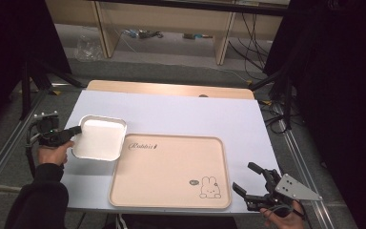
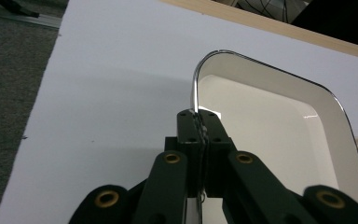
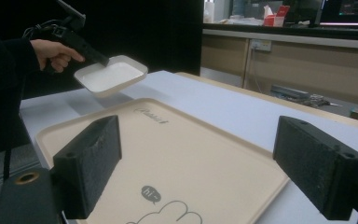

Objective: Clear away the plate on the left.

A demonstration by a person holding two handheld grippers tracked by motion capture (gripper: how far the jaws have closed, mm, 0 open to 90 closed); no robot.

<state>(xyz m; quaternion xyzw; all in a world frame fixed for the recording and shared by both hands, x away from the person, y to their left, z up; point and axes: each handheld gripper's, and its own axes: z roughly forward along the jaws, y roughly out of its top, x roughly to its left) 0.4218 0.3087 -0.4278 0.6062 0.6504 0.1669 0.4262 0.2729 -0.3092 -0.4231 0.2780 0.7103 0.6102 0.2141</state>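
From the high view, the left gripper pinches the left rim of a white dish, so the person can carry the dish by its edge without a hand going inside it. The dish sits at the left of the white table, and its near right corner reaches just over the top left corner of the big beige tray. The tray has a little rabbit drawing near its right front corner, and nothing else lies on it, so I think the dish could go down there with nothing in the way. The right gripper waits just past the tray's right front corner with its jaws wide apart and nothing between them, out of the dish's path. In the left gripper view, the two black jaws are pressed together on the thin rim of the white dish, right at a rounded corner; the inside of the dish looks bare and shiny. A grip this small on a thin edge could let the dish tip, I think. In the right gripper view, the two wide-apart pads frame the beige tray, and farther off the white dish hangs tilted above the table, held up by the left gripper.
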